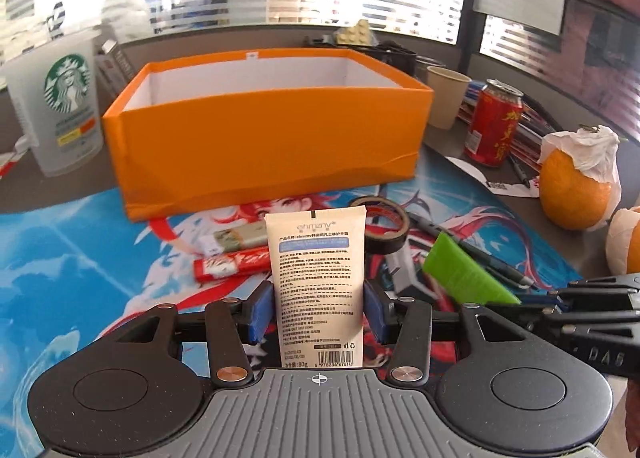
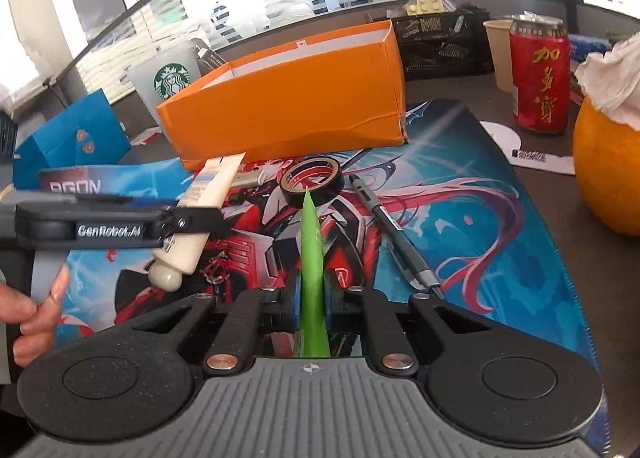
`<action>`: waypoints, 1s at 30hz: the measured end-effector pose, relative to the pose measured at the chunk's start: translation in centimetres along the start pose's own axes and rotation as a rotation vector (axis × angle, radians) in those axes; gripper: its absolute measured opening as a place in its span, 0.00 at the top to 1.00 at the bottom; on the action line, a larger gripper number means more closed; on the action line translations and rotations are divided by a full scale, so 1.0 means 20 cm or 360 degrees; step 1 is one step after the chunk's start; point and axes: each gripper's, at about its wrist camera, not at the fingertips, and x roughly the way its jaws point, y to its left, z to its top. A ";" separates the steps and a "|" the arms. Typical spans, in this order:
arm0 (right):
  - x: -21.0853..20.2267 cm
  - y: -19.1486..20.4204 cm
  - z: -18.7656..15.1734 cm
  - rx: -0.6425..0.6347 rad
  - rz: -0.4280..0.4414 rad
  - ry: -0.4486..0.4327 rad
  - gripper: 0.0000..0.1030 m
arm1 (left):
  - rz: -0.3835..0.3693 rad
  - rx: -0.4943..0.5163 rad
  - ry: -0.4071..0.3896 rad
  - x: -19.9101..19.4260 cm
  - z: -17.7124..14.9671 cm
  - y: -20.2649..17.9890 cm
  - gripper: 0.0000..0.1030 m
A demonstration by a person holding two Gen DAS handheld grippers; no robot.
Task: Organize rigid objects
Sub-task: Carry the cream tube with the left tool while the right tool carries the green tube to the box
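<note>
My left gripper (image 1: 318,312) is shut on a cream hand-cream tube (image 1: 316,282), held above the printed mat (image 1: 80,258); the tube also shows in the right wrist view (image 2: 200,214). My right gripper (image 2: 312,298) is shut on a flat green plastic piece (image 2: 310,242), also seen in the left wrist view (image 1: 464,274). An open orange box (image 1: 264,130) stands just beyond, its white inside looking empty. On the mat lie a black tape roll (image 2: 312,180), a black pen (image 2: 396,234), a red packet (image 1: 232,264) and a small green-labelled box (image 1: 236,240).
A Starbucks cup (image 1: 60,106) stands left of the box. A red can (image 1: 494,122), a paper cup (image 1: 446,96) and oranges wrapped in tissue (image 1: 576,186) stand on the right. A black mesh organizer (image 2: 440,42) is behind the box. A blue bag (image 2: 72,138) stands at left.
</note>
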 end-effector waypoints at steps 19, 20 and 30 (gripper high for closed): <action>0.01 0.13 0.20 -0.0003 0.0138 -0.0116 0.90 | -0.0023 -0.0149 -0.0164 -0.18 0.06 0.22 0.56; 0.01 0.14 0.22 -0.0004 0.0143 -0.0132 0.90 | -0.0024 -0.0155 -0.0176 -0.19 0.07 0.22 0.56; 0.01 0.20 0.42 -0.0056 0.0188 -0.0271 0.90 | -0.0051 -0.0114 -0.0334 -0.31 0.26 0.25 0.56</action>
